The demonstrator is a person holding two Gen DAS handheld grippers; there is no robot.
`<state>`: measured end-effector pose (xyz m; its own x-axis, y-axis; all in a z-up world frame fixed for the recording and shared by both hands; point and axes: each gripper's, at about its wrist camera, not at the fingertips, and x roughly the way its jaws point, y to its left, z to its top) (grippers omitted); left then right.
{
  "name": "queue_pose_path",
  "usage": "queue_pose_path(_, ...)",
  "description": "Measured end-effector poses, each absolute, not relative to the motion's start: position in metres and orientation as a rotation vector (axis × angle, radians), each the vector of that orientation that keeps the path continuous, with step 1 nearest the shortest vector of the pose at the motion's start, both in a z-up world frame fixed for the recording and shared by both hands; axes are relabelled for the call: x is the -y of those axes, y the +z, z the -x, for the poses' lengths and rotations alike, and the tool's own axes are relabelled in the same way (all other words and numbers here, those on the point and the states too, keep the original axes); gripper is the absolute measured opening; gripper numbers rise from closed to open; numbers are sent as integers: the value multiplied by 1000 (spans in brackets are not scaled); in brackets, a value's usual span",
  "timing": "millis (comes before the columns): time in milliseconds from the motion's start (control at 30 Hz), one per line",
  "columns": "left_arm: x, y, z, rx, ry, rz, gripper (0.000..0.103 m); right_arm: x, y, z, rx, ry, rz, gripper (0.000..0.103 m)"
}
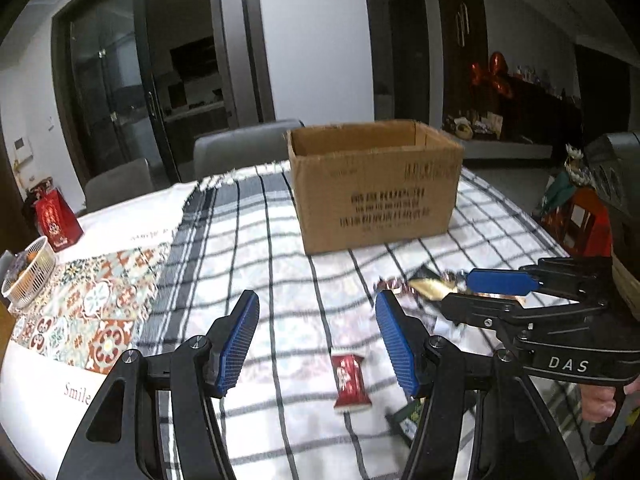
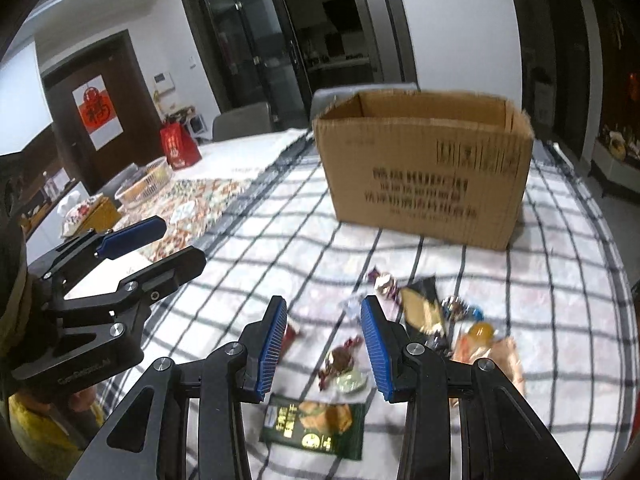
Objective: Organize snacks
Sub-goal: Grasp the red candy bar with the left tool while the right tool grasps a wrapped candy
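An open cardboard box [image 1: 376, 188] stands on the checked tablecloth; it also shows in the right wrist view [image 2: 428, 168]. My left gripper [image 1: 318, 344] is open and empty above a red wrapped snack [image 1: 351, 382]. My right gripper [image 2: 324, 344] is open and empty above a brown twisted candy [image 2: 340, 360] and a pale green candy [image 2: 352, 382]. A dark green snack packet [image 2: 316, 424] lies just nearer. More snacks lie to its right: a gold-and-black packet [image 2: 422, 310], small candies [image 2: 460, 308] and an orange packet [image 2: 488, 348]. The right gripper also shows in the left wrist view [image 1: 452, 292].
A white wire basket [image 1: 28, 276] and a red gift bag [image 1: 56, 220] stand at the table's left side. Grey chairs [image 1: 240, 148] stand behind the table. A patterned runner [image 1: 92, 304] lies left of the checked cloth. Red boxes [image 1: 576, 220] sit at the right.
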<state>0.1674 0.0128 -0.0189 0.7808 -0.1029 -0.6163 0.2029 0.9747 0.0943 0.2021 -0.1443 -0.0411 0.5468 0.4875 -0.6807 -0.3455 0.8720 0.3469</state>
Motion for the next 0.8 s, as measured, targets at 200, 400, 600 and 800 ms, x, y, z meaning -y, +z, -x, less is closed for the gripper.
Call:
queue_pose_path(200,-13,-48,-169,-748,-195,-156,59,137,-67,-204,-932,503,-167,40)
queue_pose_path(400,-12,-75,-173,-826,-230,-135,54,132,-88,-208,-993,508,-169,40)
queue_pose_path(600,-12,-96,-184,-893,-255,-106,51,128,-106,-213,-1038,506,-174,40)
queue_pose_path(800,-5,-107,-193,-923,-266,-109,47,124,-114,-219,-1050,500,-166,39)
